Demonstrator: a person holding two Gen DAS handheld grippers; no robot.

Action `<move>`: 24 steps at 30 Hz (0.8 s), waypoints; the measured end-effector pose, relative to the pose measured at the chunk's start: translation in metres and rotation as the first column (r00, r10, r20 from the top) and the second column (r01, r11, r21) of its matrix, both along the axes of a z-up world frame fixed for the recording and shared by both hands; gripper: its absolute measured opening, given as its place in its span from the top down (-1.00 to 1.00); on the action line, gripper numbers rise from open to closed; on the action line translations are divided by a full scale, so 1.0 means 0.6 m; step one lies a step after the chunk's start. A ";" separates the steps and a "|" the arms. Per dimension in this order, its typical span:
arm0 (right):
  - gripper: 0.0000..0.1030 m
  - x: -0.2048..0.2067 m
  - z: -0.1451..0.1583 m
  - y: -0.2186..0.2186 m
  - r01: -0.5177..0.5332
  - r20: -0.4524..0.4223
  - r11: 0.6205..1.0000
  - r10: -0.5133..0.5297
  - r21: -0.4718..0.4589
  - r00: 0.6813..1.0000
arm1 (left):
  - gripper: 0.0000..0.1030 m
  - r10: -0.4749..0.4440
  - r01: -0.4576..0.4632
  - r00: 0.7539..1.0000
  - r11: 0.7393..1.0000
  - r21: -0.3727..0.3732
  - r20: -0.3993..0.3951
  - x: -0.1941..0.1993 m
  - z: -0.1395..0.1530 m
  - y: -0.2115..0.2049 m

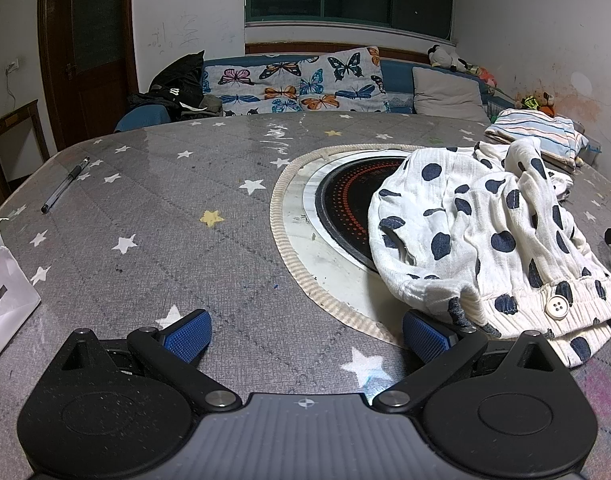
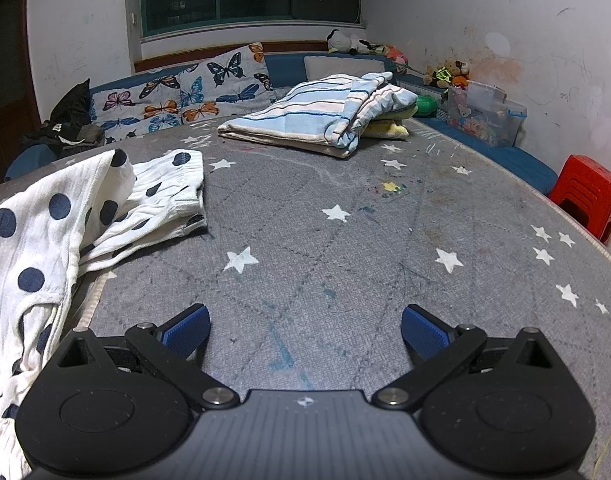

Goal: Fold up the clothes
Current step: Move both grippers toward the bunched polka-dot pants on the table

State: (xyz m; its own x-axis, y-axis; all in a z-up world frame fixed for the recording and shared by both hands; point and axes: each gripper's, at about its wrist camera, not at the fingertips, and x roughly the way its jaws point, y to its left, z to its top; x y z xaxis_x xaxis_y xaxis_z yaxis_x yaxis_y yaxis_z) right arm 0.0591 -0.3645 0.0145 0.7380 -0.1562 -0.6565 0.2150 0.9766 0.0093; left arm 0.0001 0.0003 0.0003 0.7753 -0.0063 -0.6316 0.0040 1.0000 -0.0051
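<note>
Both the left gripper [image 1: 307, 334] and right gripper [image 2: 305, 330] hover wide and empty either side of the crumpled spotted shirt [image 1: 485, 236], which lies half over the table's hob [image 1: 341, 208], seemingly awaiting a first grasp.

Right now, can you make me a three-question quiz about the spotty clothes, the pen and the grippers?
1. Where does the spotted garment lie?
A. partly over the round black hotplate
B. on the sofa
C. on the red stool

2. What colour are its spots?
A. red
B. dark blue
C. green

3. How do the left gripper and right gripper stand?
A. both shut on cloth
B. one holds the pen
C. both open, holding nothing

Answers: 1 A, its cloth covers the hotplate's right side. 2 B, navy dots on white. 3 C, only tablecloth shows between the blue pads; the pen lies far off.
</note>
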 end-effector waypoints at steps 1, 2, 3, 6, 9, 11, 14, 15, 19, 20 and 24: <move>-1.00 -0.001 0.000 0.001 -0.006 -0.001 1.000 0.006 -0.001 1.000 | -1.00 0.000 0.000 1.000 1.000 -0.001 -0.001 0.001 0.003 0.004; -1.00 -0.003 0.000 0.001 -0.015 -0.002 1.000 0.015 -0.003 1.000 | -1.00 0.000 0.000 1.000 1.000 0.000 -0.002 0.003 0.007 0.009; -1.00 -0.006 0.000 0.002 -0.024 -0.004 1.000 0.024 -0.004 1.000 | -1.00 0.000 0.000 1.000 1.000 0.002 -0.007 0.004 0.010 0.012; -1.00 -0.023 -0.001 0.015 -0.045 0.005 0.999 0.045 -0.025 0.999 | -1.00 0.008 -0.008 1.000 1.000 0.001 -0.015 0.007 0.019 0.016; -1.00 -0.045 0.004 0.013 -0.075 0.012 0.997 0.075 -0.017 0.997 | -1.00 0.016 -0.016 1.000 1.000 0.004 -0.025 0.001 0.021 0.010; -1.00 -0.056 0.006 0.016 -0.091 0.010 0.996 0.091 -0.015 0.996 | -1.00 0.021 -0.021 0.999 1.000 -0.004 -0.032 -0.007 0.023 0.008; -1.00 -0.077 0.005 0.024 -0.107 0.010 0.994 0.108 -0.019 0.994 | -1.00 0.024 -0.024 0.999 1.000 -0.013 -0.048 -0.015 0.027 0.000; -1.00 -0.084 0.005 0.026 -0.113 0.011 0.993 0.113 -0.018 0.994 | -1.00 0.024 -0.024 0.998 1.000 -0.013 -0.053 -0.018 0.028 -0.003; -1.00 -0.110 0.008 0.036 -0.143 0.010 0.990 0.143 -0.017 0.990 | -1.00 0.018 -0.018 0.998 1.000 -0.005 -0.055 -0.034 0.038 -0.014; -1.00 -0.115 0.009 0.038 -0.151 0.011 0.988 0.151 -0.017 0.988 | -1.00 0.018 -0.018 0.998 1.000 -0.004 -0.056 -0.038 0.040 -0.017; -1.00 -0.136 0.017 0.052 -0.203 0.022 0.979 0.204 -0.011 0.979 | -1.00 0.015 -0.015 0.998 1.000 -0.007 -0.062 -0.054 0.047 -0.025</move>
